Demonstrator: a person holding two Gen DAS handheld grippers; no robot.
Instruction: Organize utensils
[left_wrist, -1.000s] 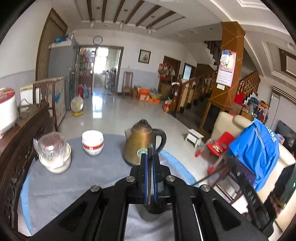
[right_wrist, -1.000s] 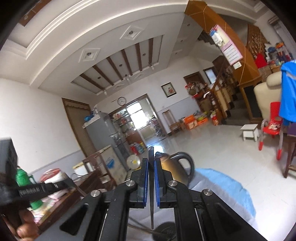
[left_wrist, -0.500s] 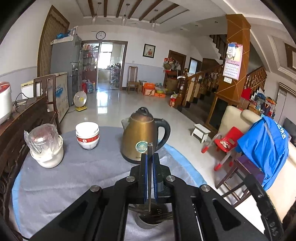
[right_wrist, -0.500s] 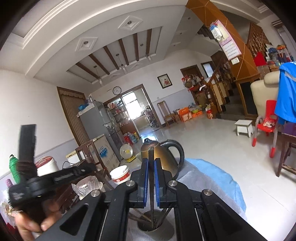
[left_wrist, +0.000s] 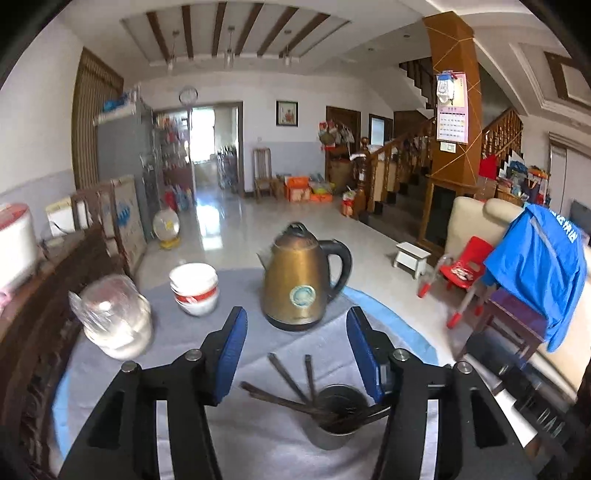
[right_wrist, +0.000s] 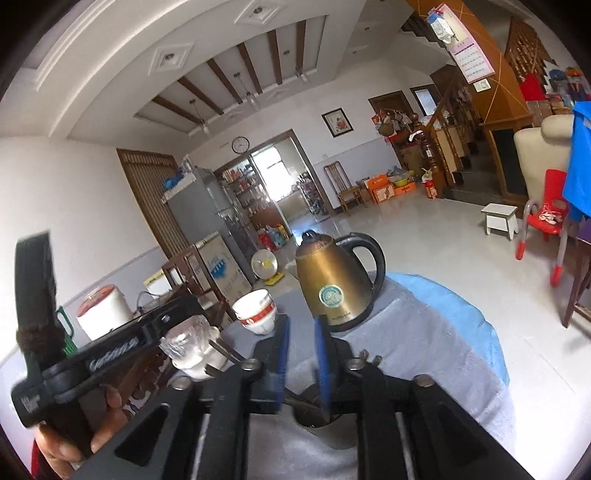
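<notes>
Left tool (left_wrist: 295, 345) opening, nothing between its blue pads, poised above the near edge of the surface (left_wrist: 258, 435). Right tool (right_wrist: 303, 363) likewise opening, pads apart, nothing gripped. Cup (left_wrist: 338, 417) standing near on grey cloth, just right of centre under the left tool. Chopsticks (left_wrist: 291, 380) in the cup, leaning out far and left. Kettle (left_wrist: 301, 280) further off, upright. Bowls (left_wrist: 194, 288) left of kettle; jar (left_wrist: 116, 321) at far left. Left hand (right_wrist: 62, 443) visible low in right view.
</notes>
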